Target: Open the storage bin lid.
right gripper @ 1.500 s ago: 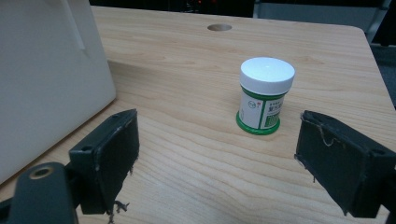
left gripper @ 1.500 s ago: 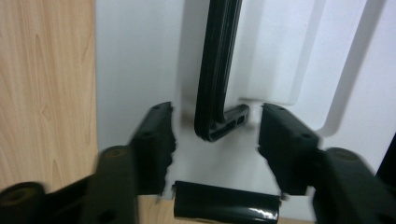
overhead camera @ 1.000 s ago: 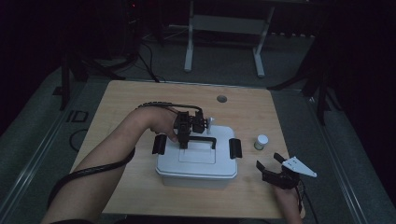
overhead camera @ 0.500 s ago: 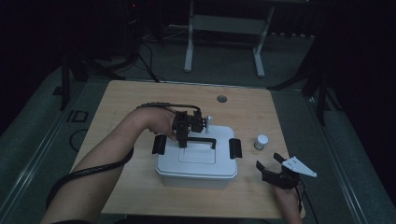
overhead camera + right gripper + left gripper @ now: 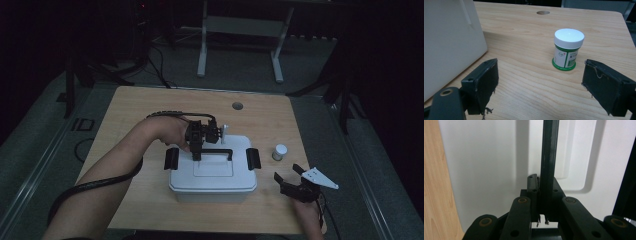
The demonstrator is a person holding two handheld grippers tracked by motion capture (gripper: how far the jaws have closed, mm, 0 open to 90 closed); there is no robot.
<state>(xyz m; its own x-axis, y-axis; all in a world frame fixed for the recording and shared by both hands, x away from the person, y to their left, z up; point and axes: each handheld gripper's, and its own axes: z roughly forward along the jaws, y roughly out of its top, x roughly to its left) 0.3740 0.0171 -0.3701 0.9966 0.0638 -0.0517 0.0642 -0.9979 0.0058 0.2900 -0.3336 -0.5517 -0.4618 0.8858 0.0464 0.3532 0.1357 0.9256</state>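
Now clamped: left gripper (image 5: 196,156) pinching black handle (image 5: 222,152) atop white box (image 5: 213,175), mid-table. Right gripper (image 5: 290,180) spread wide near front right corner, jar (image 5: 568,49) just ahead, untouched.

- We see a white lidded box (image 5: 213,175) at the lower centre of the high view, lid on, with black latches at both ends.
- Its black handle (image 5: 214,151) stands upright, crossing the lid's top; in the left gripper view it runs vertically up the frame's centre (image 5: 548,165).
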